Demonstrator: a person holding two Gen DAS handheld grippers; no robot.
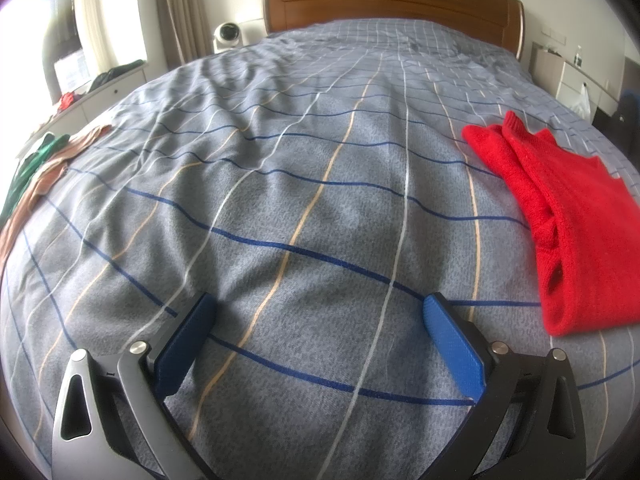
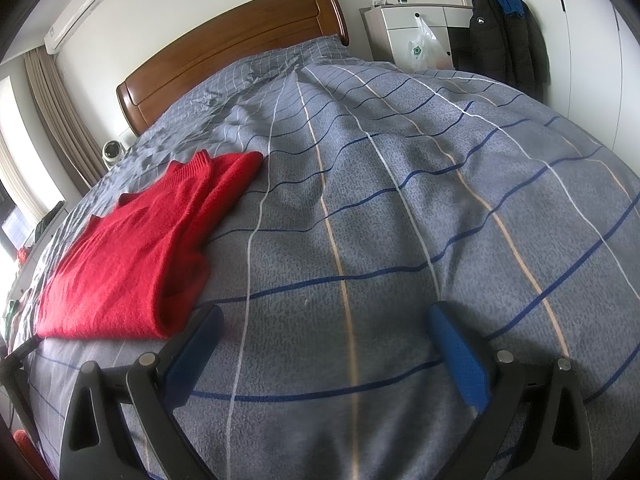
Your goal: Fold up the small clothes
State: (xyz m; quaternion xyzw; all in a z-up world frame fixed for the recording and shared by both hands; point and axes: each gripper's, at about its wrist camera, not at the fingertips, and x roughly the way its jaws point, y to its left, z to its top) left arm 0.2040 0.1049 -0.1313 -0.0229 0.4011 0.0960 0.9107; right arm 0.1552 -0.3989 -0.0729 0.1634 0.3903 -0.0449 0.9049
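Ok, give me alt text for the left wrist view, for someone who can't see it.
The open left gripper hovers empty over a grey checked bedspread, blue fingers spread wide. A folded red sweater lies to its right, green and tan clothes sit at the bed's far left edge, and a wooden headboard stands beyond.

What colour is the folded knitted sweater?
Bright red knitted sweater, clearest in the right wrist view.

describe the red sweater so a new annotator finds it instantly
Start at the big bed with the wooden headboard and grey checked cover. The red sweater lies folded on that cover, between the two open grippers, right of the left gripper and left of the right gripper. It is the only bright red knit on the bed; the green and tan clothes lie at the far left edge.
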